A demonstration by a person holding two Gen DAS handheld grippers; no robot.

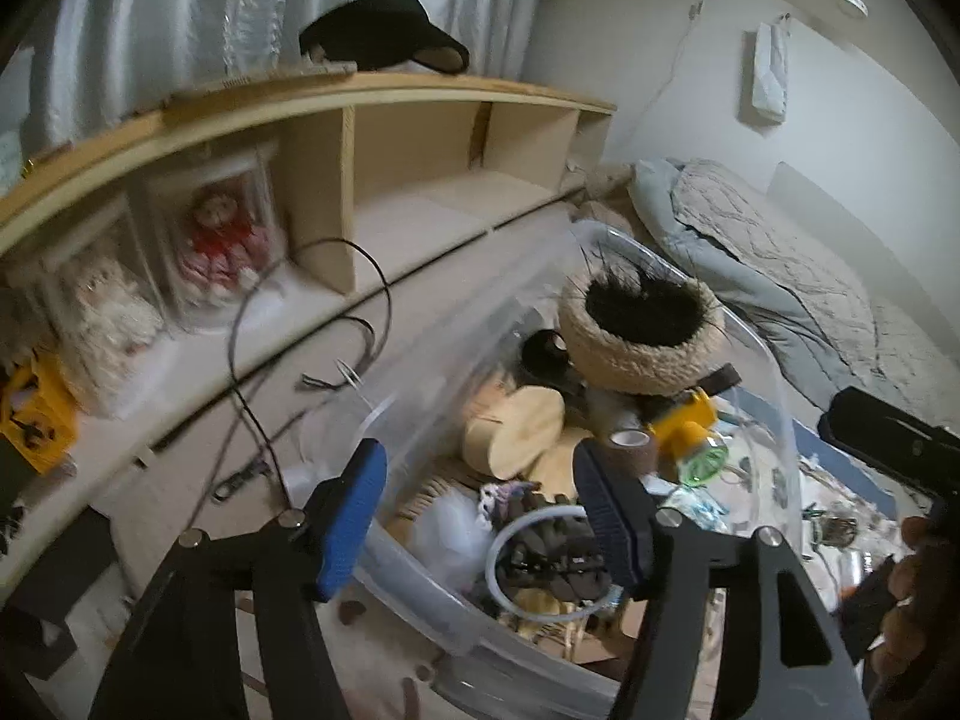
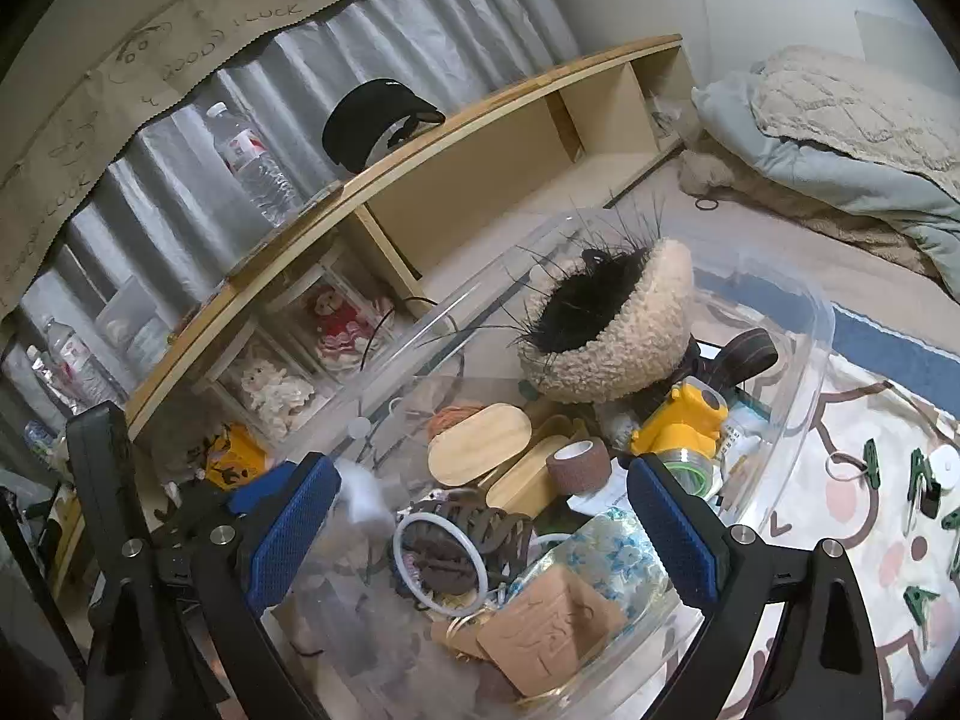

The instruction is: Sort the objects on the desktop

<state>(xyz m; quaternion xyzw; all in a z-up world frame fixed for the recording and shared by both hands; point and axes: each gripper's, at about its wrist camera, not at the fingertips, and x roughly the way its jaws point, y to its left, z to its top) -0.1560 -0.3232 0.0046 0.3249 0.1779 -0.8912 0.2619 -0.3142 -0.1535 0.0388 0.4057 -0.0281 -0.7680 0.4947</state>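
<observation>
A clear plastic bin [image 1: 774, 396] [image 2: 822, 324] holds many sorted items. A fuzzy beige hat [image 1: 642, 336] [image 2: 606, 336] with a black spiky lining lies on top. Below it are oval wooden lids [image 1: 522, 432] [image 2: 480, 444], a brown tape roll [image 1: 630, 450] [image 2: 579, 465], a yellow toy [image 1: 684, 420] [image 2: 678, 420], a white ring [image 2: 441, 564] and a brown hair claw [image 2: 474, 534]. My left gripper [image 1: 480, 516] is open and empty above the bin's near edge. My right gripper [image 2: 480, 534] is open and empty over the bin.
A wooden shelf [image 1: 384, 96] [image 2: 480, 114] runs behind the bin, with a black visor [image 1: 384, 30], water bottles [image 2: 258, 162] and boxed dolls [image 1: 222, 240]. Black cables [image 1: 312, 324] lie on the desk. Green clips [image 2: 918, 480] lie on a patterned mat. Bedding [image 1: 780, 252] lies at the right.
</observation>
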